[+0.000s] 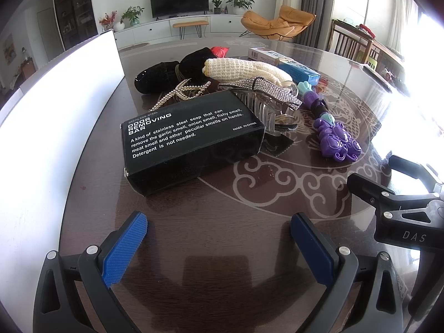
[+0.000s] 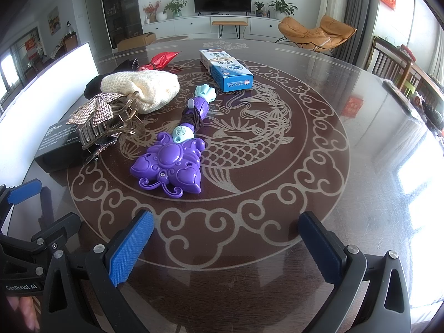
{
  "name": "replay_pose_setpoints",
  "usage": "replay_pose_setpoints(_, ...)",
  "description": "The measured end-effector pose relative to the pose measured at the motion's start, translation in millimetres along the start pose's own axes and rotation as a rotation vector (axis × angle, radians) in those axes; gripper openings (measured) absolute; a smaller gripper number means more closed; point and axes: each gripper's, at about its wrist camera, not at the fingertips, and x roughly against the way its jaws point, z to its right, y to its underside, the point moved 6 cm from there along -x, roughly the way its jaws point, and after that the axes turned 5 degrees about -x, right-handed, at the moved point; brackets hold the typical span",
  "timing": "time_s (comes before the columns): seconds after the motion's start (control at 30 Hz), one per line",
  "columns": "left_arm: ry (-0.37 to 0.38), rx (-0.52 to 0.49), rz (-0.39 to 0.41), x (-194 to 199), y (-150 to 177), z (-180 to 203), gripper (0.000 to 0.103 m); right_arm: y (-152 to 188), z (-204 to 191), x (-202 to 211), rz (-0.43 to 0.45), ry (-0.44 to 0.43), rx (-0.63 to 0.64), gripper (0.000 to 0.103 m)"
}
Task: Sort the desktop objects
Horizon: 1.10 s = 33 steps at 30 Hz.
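A: How do the two grippers stand?

B: The left gripper [image 1: 219,247] hovers low over the round table [image 1: 249,238] with its blue pads spread wide and nothing between them. The right gripper [image 2: 226,247] is the same, jaws apart and empty.

A: And the things to sort?

B: All clustered ahead of them. A black odor removing bar box [image 1: 191,136] lies nearest the left gripper, just beside a tall white panel [image 1: 55,116]. Behind the box sit a pearl hair clip [image 1: 180,93], a black velvet bow [image 1: 172,72] and a rhinestone claw clip [image 1: 266,97], the clip touching the box's far end.

A: What else?

B: A cream knitted pouch [image 2: 144,88] rests against the claw clip. The purple toy wand [image 2: 172,163] lies just right of the pile, straight ahead of the right gripper. Further back are a blue carton [image 2: 230,72] and a red foil item [image 2: 162,58], apart from the wand
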Motion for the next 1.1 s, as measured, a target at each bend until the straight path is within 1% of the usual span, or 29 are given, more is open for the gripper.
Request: replay_pose_setpoints(1.1,-0.001,-0.002,0.001,2.3,1.6,-2.5,0.103,0.0,0.1,0.0,0.0,0.0,-0.001,0.103)
